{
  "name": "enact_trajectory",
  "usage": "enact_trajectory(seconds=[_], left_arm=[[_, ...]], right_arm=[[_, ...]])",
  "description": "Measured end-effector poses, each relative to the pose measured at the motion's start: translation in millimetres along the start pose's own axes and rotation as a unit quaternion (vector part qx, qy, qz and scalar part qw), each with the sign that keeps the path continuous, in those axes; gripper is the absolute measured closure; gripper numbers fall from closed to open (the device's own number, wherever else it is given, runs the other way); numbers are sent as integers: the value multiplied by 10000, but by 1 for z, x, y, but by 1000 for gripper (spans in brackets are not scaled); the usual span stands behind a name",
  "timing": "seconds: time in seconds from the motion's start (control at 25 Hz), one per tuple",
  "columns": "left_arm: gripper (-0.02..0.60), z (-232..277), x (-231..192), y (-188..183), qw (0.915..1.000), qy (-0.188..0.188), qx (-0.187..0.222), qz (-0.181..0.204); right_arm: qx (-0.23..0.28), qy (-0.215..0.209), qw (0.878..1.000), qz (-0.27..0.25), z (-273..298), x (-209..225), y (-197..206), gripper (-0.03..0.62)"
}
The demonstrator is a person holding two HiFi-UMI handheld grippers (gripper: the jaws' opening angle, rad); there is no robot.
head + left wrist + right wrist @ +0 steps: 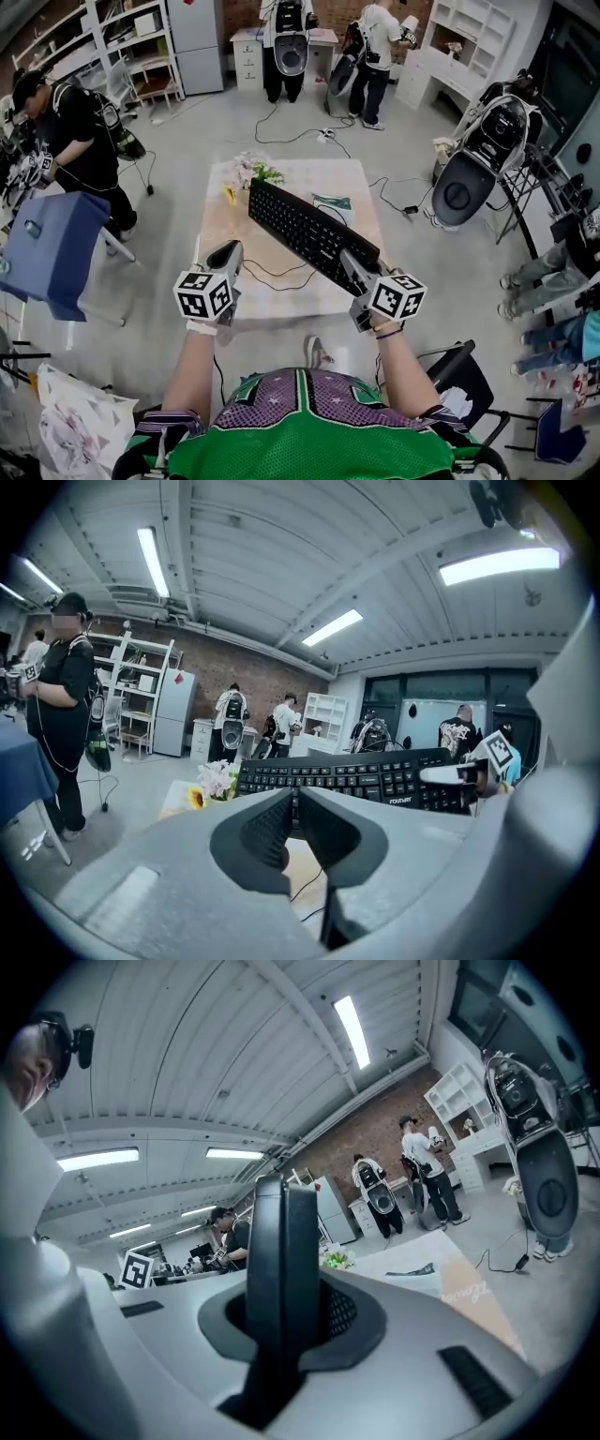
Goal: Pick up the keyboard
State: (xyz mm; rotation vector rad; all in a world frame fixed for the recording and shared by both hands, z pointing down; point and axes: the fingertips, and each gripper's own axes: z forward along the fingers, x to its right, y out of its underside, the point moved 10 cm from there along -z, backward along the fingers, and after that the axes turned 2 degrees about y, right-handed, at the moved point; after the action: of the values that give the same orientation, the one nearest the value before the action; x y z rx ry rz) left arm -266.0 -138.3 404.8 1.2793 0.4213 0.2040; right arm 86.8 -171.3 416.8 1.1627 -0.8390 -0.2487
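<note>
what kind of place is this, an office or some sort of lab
Likely a robotics data-collection lab rather than an office: several people wear the same bulky backpack rigs, cables trail across the bare floor, and white shelving lines a brick wall under strip lights.

Pretty bright and even all round. The light comes from long ceiling tubes [153, 562], and the one at the top right of the left gripper view blows out to plain white. Shadows on the floor [187, 141] are soft and faint. All three views are heavy fisheye (straight lines bow hard near the edges), and both gripper views go black in the corners. Anything right up at the lens is mushy, like the keyboard [281, 1241] in the right gripper view, while the background stays fairly sharp.
</note>
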Motion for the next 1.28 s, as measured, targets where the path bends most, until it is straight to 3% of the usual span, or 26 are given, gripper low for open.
enact_trajectory(seconds=[0.76, 1.28], left_arm=[[555, -60, 15, -68, 9919, -503, 1092, 420], [557, -83, 25, -73, 9900, -531, 1240, 422]], right_arm=[[870, 35, 9942, -630, -37, -63, -52, 531], [1355, 75, 9879, -752, -75, -89, -67, 531]])
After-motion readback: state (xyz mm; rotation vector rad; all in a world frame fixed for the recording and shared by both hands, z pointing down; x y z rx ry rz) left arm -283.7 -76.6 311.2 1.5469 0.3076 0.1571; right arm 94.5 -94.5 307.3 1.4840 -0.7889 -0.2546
